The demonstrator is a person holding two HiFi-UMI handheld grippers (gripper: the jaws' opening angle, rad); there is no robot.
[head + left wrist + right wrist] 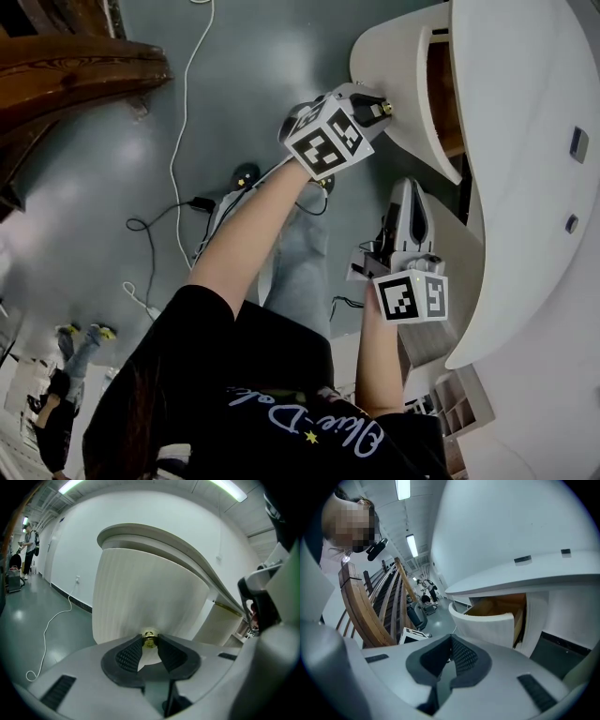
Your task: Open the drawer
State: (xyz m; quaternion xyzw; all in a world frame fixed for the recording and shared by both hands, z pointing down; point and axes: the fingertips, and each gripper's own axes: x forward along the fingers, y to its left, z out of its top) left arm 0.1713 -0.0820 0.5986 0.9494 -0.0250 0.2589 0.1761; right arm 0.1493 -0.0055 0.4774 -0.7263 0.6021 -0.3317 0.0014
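Observation:
The curved white drawer (pixel 405 89) stands pulled out of the white desk (pixel 534 216), its wooden inside (pixel 441 89) showing. My left gripper (pixel 382 107) is shut on the small brass knob (pixel 149 639) at the middle of the ribbed drawer front (pixel 150 592), with both dark pads (pixel 129 656) pressing its sides. My right gripper (pixel 410 192) hangs below the drawer, beside the desk edge, shut with nothing between its fingers. In the right gripper view the right gripper (pixel 451 641) points past the open drawer (pixel 487 623), apart from it.
White and black cables (pixel 178 141) trail over the grey floor. A wooden stair rail (pixel 75 75) runs at upper left. A small white shelf unit (pixel 459 403) sits under the desk at lower right. A person (pixel 29 548) stands far down the corridor.

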